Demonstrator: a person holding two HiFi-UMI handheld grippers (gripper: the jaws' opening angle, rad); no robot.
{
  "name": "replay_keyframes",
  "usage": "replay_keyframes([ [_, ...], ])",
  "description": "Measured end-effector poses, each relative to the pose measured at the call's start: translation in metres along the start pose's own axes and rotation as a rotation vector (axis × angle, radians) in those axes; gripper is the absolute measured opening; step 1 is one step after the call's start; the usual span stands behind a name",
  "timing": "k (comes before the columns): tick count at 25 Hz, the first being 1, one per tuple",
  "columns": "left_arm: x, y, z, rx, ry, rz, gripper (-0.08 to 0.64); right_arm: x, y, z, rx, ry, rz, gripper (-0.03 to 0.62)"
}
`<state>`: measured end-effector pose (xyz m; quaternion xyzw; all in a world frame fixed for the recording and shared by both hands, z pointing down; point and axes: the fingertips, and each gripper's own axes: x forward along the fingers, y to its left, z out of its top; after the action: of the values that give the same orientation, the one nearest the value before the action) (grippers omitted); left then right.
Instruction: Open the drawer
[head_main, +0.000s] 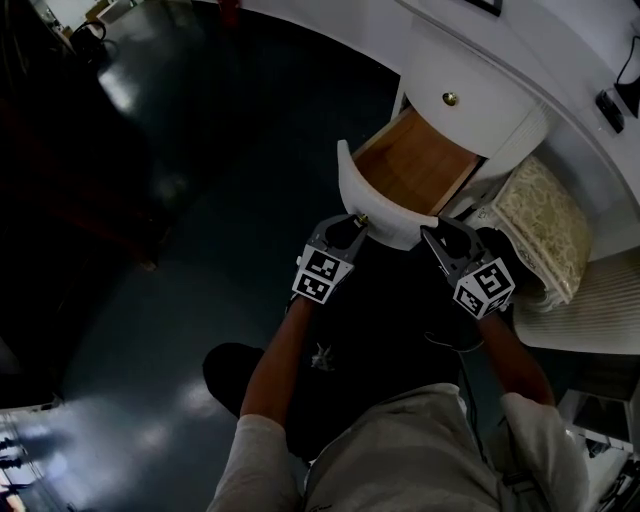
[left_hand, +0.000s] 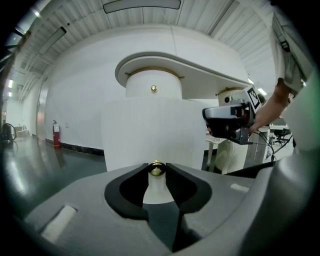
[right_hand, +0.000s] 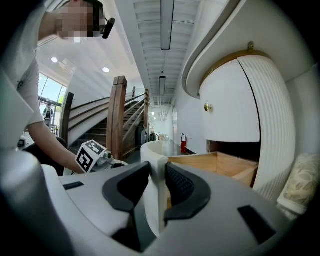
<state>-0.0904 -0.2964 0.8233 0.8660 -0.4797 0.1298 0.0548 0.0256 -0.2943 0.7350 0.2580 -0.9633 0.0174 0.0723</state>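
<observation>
Nearest the person, both grippers sat on the near side of the curved white drawer front (head_main: 395, 232). The left gripper (head_main: 352, 228) was clamped on the small brass knob (left_hand: 157, 169) at the middle of that front, its pads tight on either side of the knob. The right gripper (head_main: 432, 236) straddled the right end of the same panel. Its pads appeared to press the inner and outer faces, though the contact on the outer side was hard to confirm.

Beyond the front, the drawer (head_main: 415, 165) stood well out, its bare wooden floor exposed. Its far end was under the rounded white cabinet (head_main: 500, 115), which bore a second brass knob (head_main: 450, 98) higher up. A patterned cushion (head_main: 540, 220) lay just right of the drawer.

The drawer's long axis ran from the cabinet towards the person. Any further pull would likely need to follow that line nearward, led by the centred left gripper.
</observation>
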Motion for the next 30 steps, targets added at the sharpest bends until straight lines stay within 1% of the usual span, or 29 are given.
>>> replay_keyframes([
  [2,-0.006,0.002,0.001,0.0,-0.008,0.015,0.097,0.001,0.0,0.0,0.005,0.001,0.001,0.114],
  [3,-0.009,0.004,0.002,-0.008,-0.016,0.027,0.041,0.001,0.0,0.001,0.007,0.0,0.002,0.114],
  [4,-0.013,0.007,0.001,-0.018,-0.023,0.042,0.015,0.001,0.0,0.001,0.009,-0.001,0.003,0.114],
  [7,-0.021,0.016,-0.001,-0.052,-0.035,0.077,0.015,0.0,-0.001,0.001,0.016,-0.005,0.001,0.114],
  [9,-0.023,0.019,-0.002,-0.073,-0.041,0.083,0.015,0.0,-0.001,0.001,0.019,-0.006,0.004,0.114],
  [13,-0.02,0.016,0.007,-0.055,-0.048,0.085,0.011,-0.001,-0.001,0.0,0.029,-0.017,0.002,0.114],
  [15,-0.016,0.017,0.019,-0.05,-0.065,0.09,0.011,0.001,-0.002,0.002,0.031,-0.026,0.002,0.114],
  [17,-0.01,0.016,0.031,-0.025,-0.063,0.073,0.011,0.003,-0.001,0.004,0.043,-0.025,0.018,0.115],
  [20,0.001,0.008,0.043,0.025,-0.023,0.015,0.011,0.002,-0.001,0.006,0.067,-0.003,0.034,0.115],
  [22,0.005,0.009,0.044,0.046,0.024,-0.009,0.011,0.003,-0.004,0.006,0.081,0.019,0.023,0.117],
  [26,0.006,0.013,0.044,0.052,0.129,-0.043,0.011,0.001,-0.006,0.002,0.138,0.1,-0.022,0.123],
  [28,0.002,0.015,0.048,0.06,0.156,-0.055,0.011,0.004,-0.007,0.003,0.151,0.15,-0.057,0.124],
  [30,-0.005,0.016,0.057,0.041,0.172,-0.05,0.011,0.005,-0.009,0.002,0.181,0.204,-0.09,0.126],
])
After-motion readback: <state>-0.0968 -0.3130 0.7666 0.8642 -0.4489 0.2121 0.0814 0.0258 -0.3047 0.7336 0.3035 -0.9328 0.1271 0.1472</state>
